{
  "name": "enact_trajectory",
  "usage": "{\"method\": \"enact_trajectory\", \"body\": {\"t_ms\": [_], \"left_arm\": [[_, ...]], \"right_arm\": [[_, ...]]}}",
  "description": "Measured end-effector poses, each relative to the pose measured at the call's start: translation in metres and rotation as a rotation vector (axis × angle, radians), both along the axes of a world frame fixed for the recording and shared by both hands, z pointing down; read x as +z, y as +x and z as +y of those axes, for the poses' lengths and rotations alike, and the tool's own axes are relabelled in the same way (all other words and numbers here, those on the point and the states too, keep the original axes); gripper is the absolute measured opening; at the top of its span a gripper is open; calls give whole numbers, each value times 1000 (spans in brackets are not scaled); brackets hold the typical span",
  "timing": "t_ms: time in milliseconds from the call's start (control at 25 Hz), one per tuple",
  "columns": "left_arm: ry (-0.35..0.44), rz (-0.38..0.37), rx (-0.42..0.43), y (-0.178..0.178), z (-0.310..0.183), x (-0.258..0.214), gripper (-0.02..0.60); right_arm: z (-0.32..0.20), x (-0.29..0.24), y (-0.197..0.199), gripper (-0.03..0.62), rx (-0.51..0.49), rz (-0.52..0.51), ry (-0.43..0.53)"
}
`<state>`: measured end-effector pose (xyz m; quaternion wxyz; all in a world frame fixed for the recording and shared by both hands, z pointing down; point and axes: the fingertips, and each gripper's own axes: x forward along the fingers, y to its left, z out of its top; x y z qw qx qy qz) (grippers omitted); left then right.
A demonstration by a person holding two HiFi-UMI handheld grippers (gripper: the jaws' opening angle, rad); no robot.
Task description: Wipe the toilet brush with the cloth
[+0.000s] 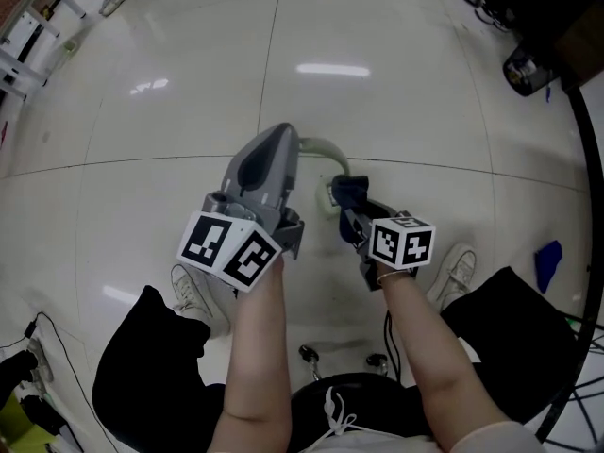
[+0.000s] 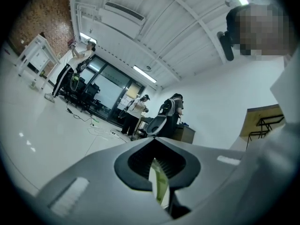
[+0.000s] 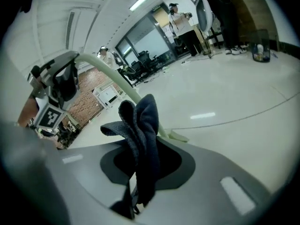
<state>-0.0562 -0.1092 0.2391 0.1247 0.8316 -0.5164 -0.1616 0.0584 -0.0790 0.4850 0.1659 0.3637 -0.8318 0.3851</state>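
The toilet brush has a pale green curved handle [image 1: 326, 151]. My left gripper [image 1: 286, 140] is shut on that handle, which shows as a green strip [image 2: 160, 182] between its jaws. In the right gripper view the handle [image 3: 112, 81] arcs down from the left gripper [image 3: 58, 86] and passes behind the cloth. A dark blue cloth [image 1: 350, 191] is pinched in my right gripper [image 1: 349, 210], bunched and standing up out of the jaws [image 3: 140, 135]. The cloth lies against the lower part of the handle, near the pale brush end [image 1: 327, 199]. The brush is held above the floor.
Below is a glossy white tiled floor [image 1: 189, 83]. The person's white shoes [image 1: 193, 291] and a chair base with casters [image 1: 340, 357] are close underneath. A blue object [image 1: 548, 258] and a black stand [image 1: 590, 253] are at right, a white rack [image 1: 28, 36] far left.
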Motion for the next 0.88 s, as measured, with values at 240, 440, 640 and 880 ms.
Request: {"method": "enact_trajectory", "body": {"t_ms": [240,440,640,880], "left_arm": [[20,-77,-103,3,32,-40,6],[33,-186,-120,10,66,-63,6],[-1,-250,-152,9,94,-49,6],[6,-286,-160,4,112,-43,6]], "right_arm": [[-11,-133,45,74,140,-23,291],[-11,-252,50,72,94,8,623],[15,-284,69,72,96,49,747],[39,-286,90,71,126,-54,726]]}}
